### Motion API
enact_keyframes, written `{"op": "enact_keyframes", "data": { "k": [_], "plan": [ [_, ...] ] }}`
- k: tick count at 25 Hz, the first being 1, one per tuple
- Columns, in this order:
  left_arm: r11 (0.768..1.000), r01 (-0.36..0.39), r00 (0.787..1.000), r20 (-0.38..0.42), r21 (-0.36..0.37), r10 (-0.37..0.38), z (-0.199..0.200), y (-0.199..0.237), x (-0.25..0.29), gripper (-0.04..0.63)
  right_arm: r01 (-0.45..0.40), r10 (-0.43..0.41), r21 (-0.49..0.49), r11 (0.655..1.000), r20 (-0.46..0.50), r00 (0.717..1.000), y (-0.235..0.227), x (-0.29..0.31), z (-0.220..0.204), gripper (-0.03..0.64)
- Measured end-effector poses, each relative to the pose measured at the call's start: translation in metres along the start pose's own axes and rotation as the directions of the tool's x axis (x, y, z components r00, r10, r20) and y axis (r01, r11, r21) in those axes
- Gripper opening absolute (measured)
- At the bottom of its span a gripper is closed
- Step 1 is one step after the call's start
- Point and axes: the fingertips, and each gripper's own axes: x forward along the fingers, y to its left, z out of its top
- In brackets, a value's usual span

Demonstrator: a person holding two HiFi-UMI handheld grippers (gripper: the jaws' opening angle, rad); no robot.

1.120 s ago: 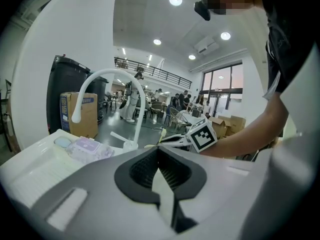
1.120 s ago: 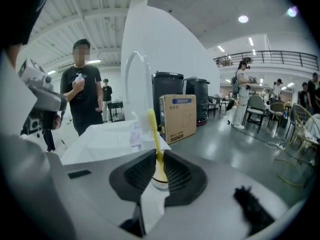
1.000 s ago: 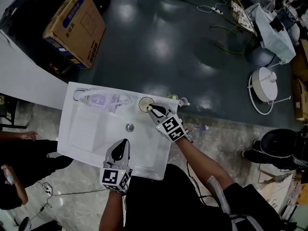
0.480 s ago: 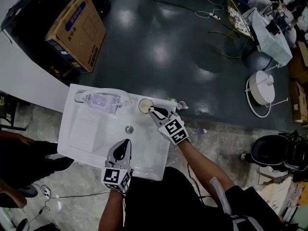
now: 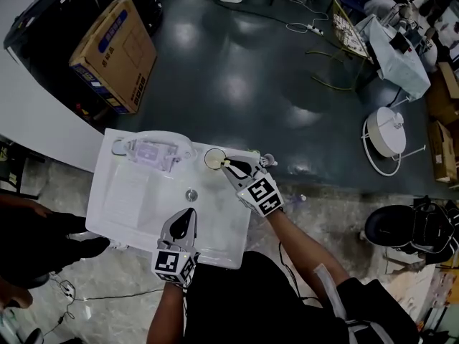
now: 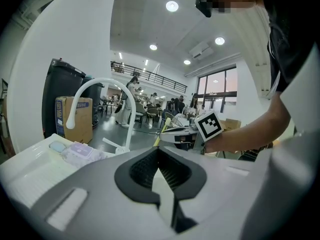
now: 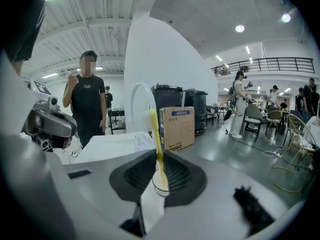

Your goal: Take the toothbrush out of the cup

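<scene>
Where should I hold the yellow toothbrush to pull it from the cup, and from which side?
The handle above the cup rim, from the person's side: the toothbrush stands nearly upright, so its thin handle fits between the right gripper's jaws and should lift straight up.

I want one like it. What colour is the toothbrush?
Yellow; the toothbrush shows best in the right gripper view.

Claws: two, a left claw [image 5: 188, 211] and a right claw [image 5: 226, 163]. Marker cubes: two, one per claw.

Toothbrush [image 7: 156, 126]: one, yellow.

Cup [image 5: 213, 159]: one.

Sink [image 5: 100, 192]: one, fitted with one faucet [image 6: 102, 85] and one drain [image 5: 191, 193].

Pale purple pouch [image 5: 150, 151]: one, lying in the sink.

Cardboard box [image 5: 115, 45]: one, at 11 o'clock in the head view.

Round white stand [image 5: 391, 131]: one, at 3 o'clock on the floor.
</scene>
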Motion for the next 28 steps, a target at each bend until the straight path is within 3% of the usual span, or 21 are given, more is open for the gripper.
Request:
{"op": "enact_keyframes", "data": {
  "k": [4,14,28],
  "plan": [
    [1.000,0.009,1.000,0.023,-0.016,-0.009,0.007,-0.004,-0.003,0.009,-0.008,0.007,0.031,1.000,0.025,1.000,0.004,-0.009,0.010,0.052],
    [1.000,0.010,0.998,0.060,0.003,-0.010,0.021,-0.012,-0.011,0.009,-0.006,0.007,-0.007,1.000,0.048,0.999,0.021,-0.037,0.022,0.052],
    [0.999,0.024,0.998,0.063,0.024,-0.025,0.022,-0.025,-0.023,0.009,-0.027,0.029,-0.029,0.999,0.089,0.996,0.056,-0.082,0.042,0.052]
  ]
}}
